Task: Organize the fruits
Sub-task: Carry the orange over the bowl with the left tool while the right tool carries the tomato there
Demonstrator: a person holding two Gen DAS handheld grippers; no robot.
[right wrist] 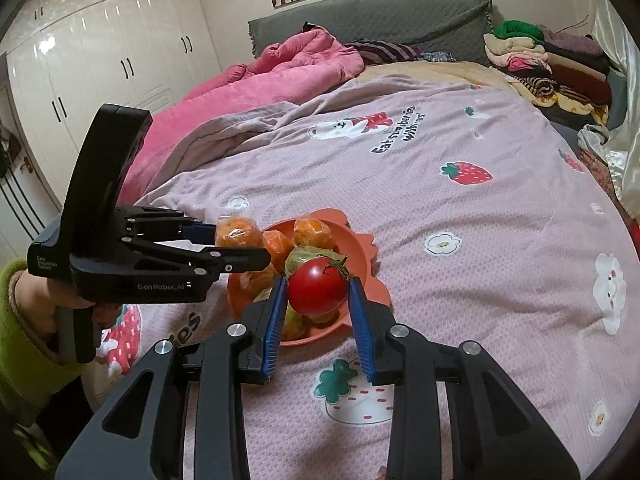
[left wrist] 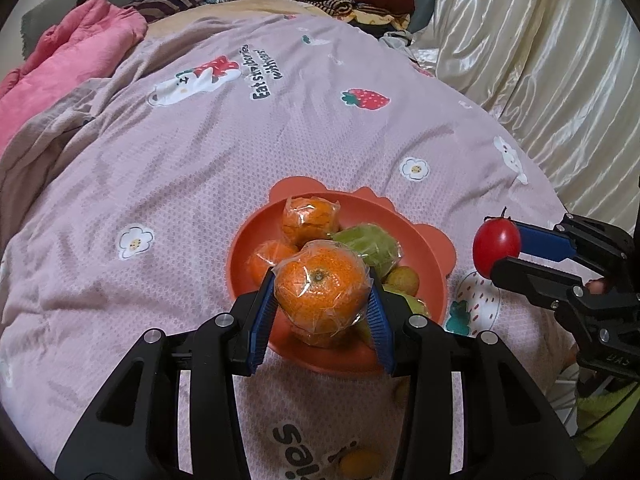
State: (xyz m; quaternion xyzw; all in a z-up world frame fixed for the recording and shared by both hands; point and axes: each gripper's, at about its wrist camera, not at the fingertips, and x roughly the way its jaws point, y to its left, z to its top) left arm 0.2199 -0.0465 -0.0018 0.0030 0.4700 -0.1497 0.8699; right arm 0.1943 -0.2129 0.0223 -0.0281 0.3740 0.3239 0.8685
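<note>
An orange flower-rimmed bowl (left wrist: 432,248) sits on the pink bedspread and holds several wrapped oranges (left wrist: 308,218), a green fruit (left wrist: 370,246) and small yellow-green fruits. My left gripper (left wrist: 320,300) is shut on a plastic-wrapped orange (left wrist: 320,286) and holds it above the bowl's near side. My right gripper (right wrist: 318,292) is shut on a red tomato (right wrist: 318,286) with a green stem, held above the bowl (right wrist: 362,258). In the left wrist view the right gripper (left wrist: 500,250) and tomato (left wrist: 496,246) hang right of the bowl. The left gripper (right wrist: 240,240) and its orange (right wrist: 238,234) show at the bowl's left.
The pink strawberry-print bedspread (left wrist: 280,140) covers the bed. A pink quilt (right wrist: 280,64) lies bunched at the far left, folded clothes (right wrist: 548,68) are stacked at the head, cream satin fabric (left wrist: 540,60) runs along the right. A yellow fruit (left wrist: 360,462) lies near the front edge.
</note>
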